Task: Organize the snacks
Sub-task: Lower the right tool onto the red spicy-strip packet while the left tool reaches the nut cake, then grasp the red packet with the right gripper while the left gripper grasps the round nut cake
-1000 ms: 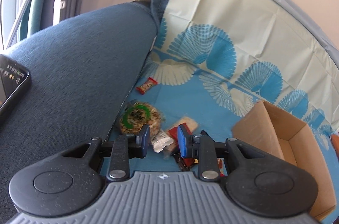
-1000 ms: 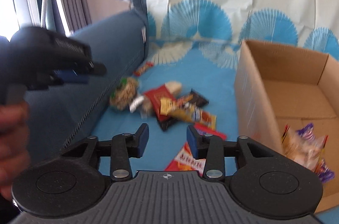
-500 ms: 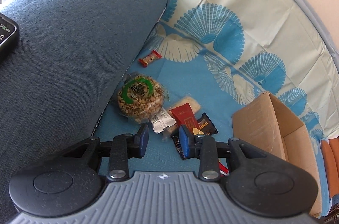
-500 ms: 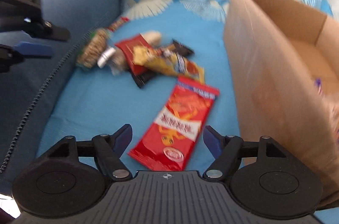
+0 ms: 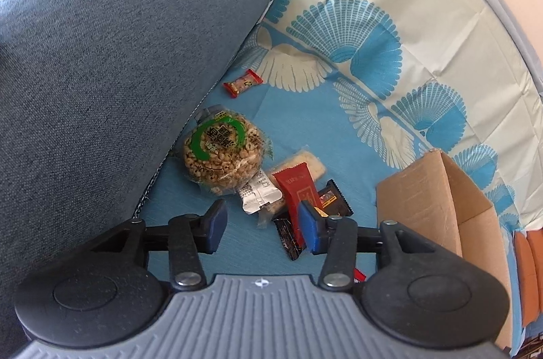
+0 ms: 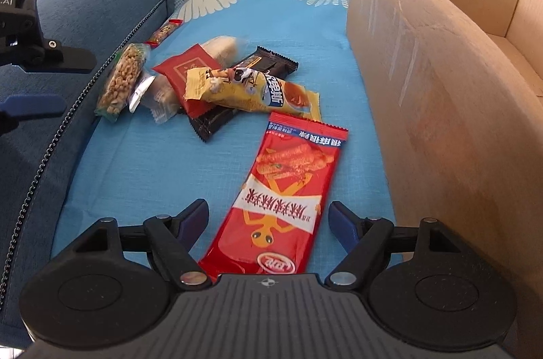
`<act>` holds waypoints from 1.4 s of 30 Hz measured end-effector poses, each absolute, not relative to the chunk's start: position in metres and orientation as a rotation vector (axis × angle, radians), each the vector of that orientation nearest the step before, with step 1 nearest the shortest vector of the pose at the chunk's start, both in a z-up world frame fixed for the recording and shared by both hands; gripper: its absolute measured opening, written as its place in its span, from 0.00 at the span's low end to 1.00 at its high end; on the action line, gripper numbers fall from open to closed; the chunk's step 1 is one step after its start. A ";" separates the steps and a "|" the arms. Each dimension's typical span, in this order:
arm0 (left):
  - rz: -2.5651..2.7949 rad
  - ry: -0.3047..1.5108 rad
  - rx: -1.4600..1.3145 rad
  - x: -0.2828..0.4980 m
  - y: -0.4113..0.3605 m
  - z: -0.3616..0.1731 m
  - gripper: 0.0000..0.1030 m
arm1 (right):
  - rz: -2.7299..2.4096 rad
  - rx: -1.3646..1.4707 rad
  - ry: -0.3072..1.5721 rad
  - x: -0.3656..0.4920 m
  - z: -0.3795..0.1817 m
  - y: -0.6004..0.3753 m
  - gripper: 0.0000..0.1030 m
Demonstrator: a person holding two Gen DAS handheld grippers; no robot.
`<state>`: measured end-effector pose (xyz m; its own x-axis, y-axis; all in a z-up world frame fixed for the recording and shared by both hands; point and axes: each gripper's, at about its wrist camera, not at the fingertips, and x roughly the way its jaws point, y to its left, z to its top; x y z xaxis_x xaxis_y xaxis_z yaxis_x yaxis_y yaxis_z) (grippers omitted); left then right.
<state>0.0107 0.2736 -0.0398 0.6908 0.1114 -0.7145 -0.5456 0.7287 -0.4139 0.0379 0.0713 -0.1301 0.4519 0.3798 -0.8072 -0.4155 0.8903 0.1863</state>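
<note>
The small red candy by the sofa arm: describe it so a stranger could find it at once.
Start at the blue sofa arm and follow its seam down to the blue patterned cloth. Beyond the round puffed-grain pack, toward the backrest, lies the small red candy. It is the smallest wrapper, red-ended with a pale middle, and lies alone, apart from the pile.

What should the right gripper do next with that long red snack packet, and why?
Probably lower and close on the long red snack packet. The right gripper is open, its jaws have just been opening, and the packet lies flat between them, untouched, beside the brown cardboard box where it likely belongs.
</note>
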 end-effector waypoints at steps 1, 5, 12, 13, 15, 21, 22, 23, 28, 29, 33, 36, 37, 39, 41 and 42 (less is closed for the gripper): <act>0.409 0.721 -0.686 0.012 0.276 -0.042 0.57 | 0.489 -0.047 0.987 0.039 -0.131 0.073 0.78; 0.438 0.714 -0.810 0.014 0.289 -0.053 0.62 | 0.488 -0.108 0.968 0.038 -0.133 0.083 0.77; 0.496 0.680 -0.985 0.021 0.302 -0.069 0.75 | 0.528 -0.113 0.945 0.038 -0.128 0.084 0.49; 0.511 0.673 -1.007 0.022 0.304 -0.071 0.76 | 0.534 -0.107 0.947 0.039 -0.127 0.084 0.48; 0.549 0.649 -1.069 0.023 0.309 -0.078 0.80 | 0.542 -0.093 0.954 0.040 -0.126 0.082 0.48; 0.660 0.579 -1.155 0.029 0.319 -0.086 0.82 | 0.542 -0.074 0.975 0.043 -0.125 0.080 0.48; 0.669 0.560 -1.158 0.030 0.320 -0.086 0.82 | 0.544 -0.075 0.977 0.044 -0.125 0.080 0.48; 0.676 0.547 -1.161 0.032 0.321 -0.086 0.82 | 0.545 -0.074 0.979 0.044 -0.125 0.080 0.48; 0.712 0.568 -1.139 0.053 0.322 -0.092 0.86 | 0.555 -0.070 0.985 0.044 -0.126 0.080 0.48; 0.719 0.576 -1.134 0.058 0.322 -0.094 0.88 | 0.556 -0.071 0.986 0.044 -0.126 0.080 0.48; 0.749 0.607 -1.091 0.075 0.324 -0.102 0.88 | 0.563 -0.078 0.986 0.045 -0.127 0.080 0.49; 0.761 0.602 -1.071 0.081 0.326 -0.105 0.88 | 0.568 -0.081 0.986 0.045 -0.127 0.080 0.49; 0.765 0.599 -1.068 0.080 0.327 -0.106 0.88 | 0.569 -0.084 0.986 0.045 -0.127 0.080 0.49; 0.771 0.596 -1.065 0.081 0.326 -0.108 0.88 | 0.570 -0.089 0.983 0.045 -0.127 0.080 0.49; 0.774 0.589 -1.061 0.082 0.327 -0.108 0.87 | 0.568 -0.092 0.981 0.044 -0.127 0.080 0.49; 0.775 0.587 -1.057 0.082 0.327 -0.108 0.86 | 0.568 -0.096 0.980 0.044 -0.127 0.080 0.49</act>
<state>0.0818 0.3273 -0.1082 0.6032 0.2742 -0.7490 -0.7953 0.2786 -0.5385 0.0441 0.0805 -0.1274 0.4248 0.4117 -0.8063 -0.4957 0.8510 0.1734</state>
